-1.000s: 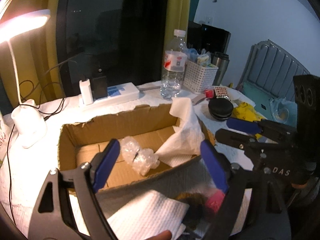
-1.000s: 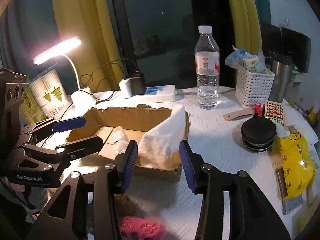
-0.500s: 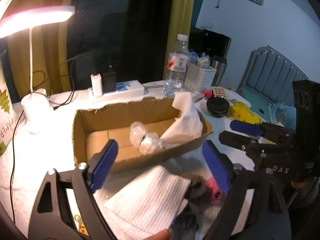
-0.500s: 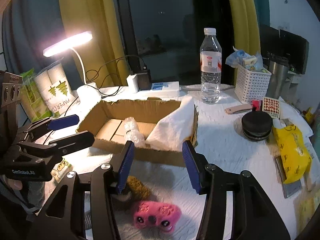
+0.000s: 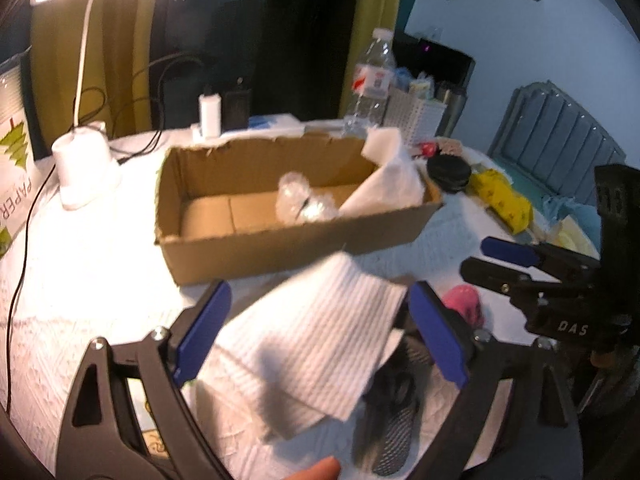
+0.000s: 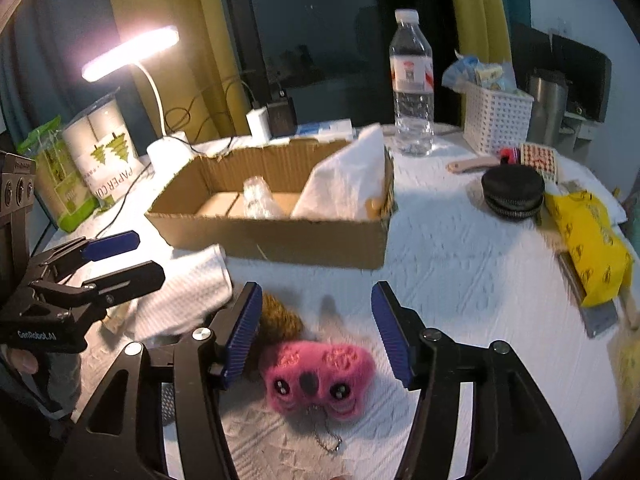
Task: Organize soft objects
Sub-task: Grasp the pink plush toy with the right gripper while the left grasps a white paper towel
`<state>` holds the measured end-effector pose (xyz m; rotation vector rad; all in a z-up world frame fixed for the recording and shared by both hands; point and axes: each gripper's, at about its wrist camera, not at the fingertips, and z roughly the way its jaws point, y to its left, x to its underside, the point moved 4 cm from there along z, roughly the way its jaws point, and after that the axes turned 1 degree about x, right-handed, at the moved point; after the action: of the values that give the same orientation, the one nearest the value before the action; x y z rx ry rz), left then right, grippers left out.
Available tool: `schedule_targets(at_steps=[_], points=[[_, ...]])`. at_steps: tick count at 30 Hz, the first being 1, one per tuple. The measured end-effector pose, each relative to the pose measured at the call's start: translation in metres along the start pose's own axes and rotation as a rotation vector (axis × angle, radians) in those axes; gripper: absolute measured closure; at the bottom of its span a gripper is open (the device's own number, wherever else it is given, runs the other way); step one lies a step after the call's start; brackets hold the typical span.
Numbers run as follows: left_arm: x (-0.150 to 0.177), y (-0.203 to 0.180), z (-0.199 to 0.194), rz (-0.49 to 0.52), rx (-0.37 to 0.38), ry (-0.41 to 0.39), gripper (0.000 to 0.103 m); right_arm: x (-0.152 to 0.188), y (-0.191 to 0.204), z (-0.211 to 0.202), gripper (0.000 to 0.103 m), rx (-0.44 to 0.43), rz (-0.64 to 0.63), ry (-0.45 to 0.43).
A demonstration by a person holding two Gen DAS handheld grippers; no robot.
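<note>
A cardboard box [image 5: 256, 240] [image 6: 280, 236] holds a white cloth [image 5: 390, 184] [image 6: 344, 180] draped over its right end and a clear crumpled plastic wrap [image 5: 302, 204] [image 6: 258, 196]. In front of the box lie a folded white ribbed cloth [image 5: 308, 340] [image 6: 184, 292], a pink plush keychain [image 6: 316, 376] [image 5: 464, 304], a brown fuzzy object [image 6: 278, 318] and a dark mesh item [image 5: 394, 420]. My left gripper [image 5: 320, 336] is open above the ribbed cloth. My right gripper [image 6: 316, 332] is open above the pink plush.
A lit desk lamp [image 6: 132, 52], a paper cup pack [image 6: 102, 148], a power strip with chargers [image 6: 296, 126], a water bottle [image 6: 412, 84], a white basket [image 6: 496, 118], a black round case [image 6: 512, 192] and a yellow bag [image 6: 588, 240] stand around the box on the white tablecloth.
Both grippers have pulled back from the box towards the near edge. The ribbed cloth, the pink plush and the brown object now show between the fingers. Both stay open.
</note>
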<state>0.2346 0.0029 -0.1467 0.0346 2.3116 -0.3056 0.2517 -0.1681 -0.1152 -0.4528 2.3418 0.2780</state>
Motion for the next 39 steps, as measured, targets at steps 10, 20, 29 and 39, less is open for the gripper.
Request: schedule_targets(at_steps=[10,20,29,39], points=[[0.009,0.010,0.022,-0.007,-0.044,0.063,0.012,0.020,-0.009,0.014,0.043,-0.003,0.022,0.052],[0.013,0.005,0.029,0.009,-0.009,0.089,0.053,0.033,-0.003,0.024,0.042,-0.008,-0.003,0.101],[0.013,-0.003,0.019,0.042,0.043,0.066,0.086,0.040,-0.005,0.031,0.036,-0.038,0.030,0.138],[0.006,0.000,-0.006,0.029,0.069,0.015,0.093,0.043,0.005,0.024,0.050,-0.064,0.010,0.133]])
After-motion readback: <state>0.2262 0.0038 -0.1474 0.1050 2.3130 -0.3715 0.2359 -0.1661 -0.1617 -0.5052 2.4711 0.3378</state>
